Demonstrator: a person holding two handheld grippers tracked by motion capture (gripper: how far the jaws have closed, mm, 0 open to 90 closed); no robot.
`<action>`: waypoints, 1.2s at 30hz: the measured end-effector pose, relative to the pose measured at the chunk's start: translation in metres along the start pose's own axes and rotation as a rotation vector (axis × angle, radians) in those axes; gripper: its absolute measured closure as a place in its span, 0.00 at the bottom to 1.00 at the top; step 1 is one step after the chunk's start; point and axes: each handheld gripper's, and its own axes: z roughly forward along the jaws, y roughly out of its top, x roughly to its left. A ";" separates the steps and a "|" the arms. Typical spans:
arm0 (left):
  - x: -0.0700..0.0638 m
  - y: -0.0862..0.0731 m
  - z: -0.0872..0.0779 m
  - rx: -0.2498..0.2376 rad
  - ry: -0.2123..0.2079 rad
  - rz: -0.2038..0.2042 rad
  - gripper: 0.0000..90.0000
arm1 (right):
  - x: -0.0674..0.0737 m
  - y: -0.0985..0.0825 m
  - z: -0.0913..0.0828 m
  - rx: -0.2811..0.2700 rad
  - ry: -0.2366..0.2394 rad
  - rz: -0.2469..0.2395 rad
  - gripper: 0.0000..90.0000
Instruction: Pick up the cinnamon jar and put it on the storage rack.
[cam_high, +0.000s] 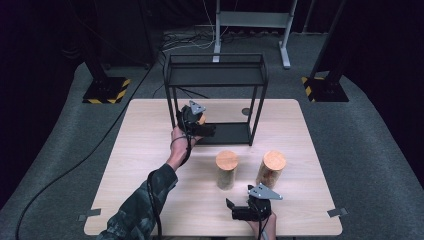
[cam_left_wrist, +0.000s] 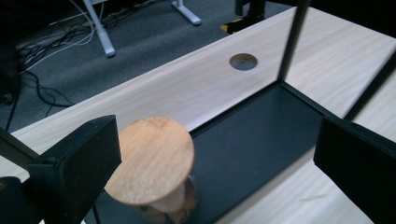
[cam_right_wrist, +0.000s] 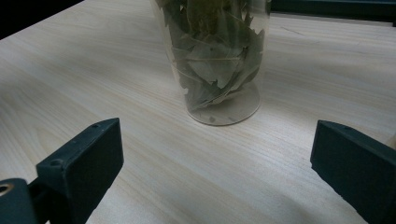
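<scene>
Right tongs (cam_right_wrist: 215, 172) released, facing clear jar of dried leaves (cam_right_wrist: 215, 60) on desk (cam_right_wrist: 93, 70). Left tongs (cam_left_wrist: 210, 154) released around wood-lidded jar (cam_left_wrist: 156, 158) on black shelf (cam_left_wrist: 261, 135).

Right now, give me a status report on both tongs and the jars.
Left tongs open, jar on rack shelf beside them. Right tongs open, facing leaf jar, apart. Nothing between.

Beyond the left fingers (cam_left_wrist: 79, 158), a round hole (cam_left_wrist: 243, 61) in the wooden table (cam_left_wrist: 177, 88); farther off, tangled cables (cam_left_wrist: 37, 79) on grey carpet (cam_left_wrist: 154, 46).
</scene>
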 end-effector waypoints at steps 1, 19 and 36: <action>-0.001 -0.002 -0.003 0.004 -0.005 0.011 0.00 | 0.000 0.000 0.000 -0.002 -0.001 -0.002 0.02; -0.018 -0.054 -0.046 0.014 -0.091 0.063 0.00 | 0.000 0.000 0.000 -0.001 0.000 0.001 0.02; -0.030 -0.121 -0.091 0.049 -0.087 0.086 0.00 | 0.000 0.000 0.000 -0.002 -0.003 -0.001 0.02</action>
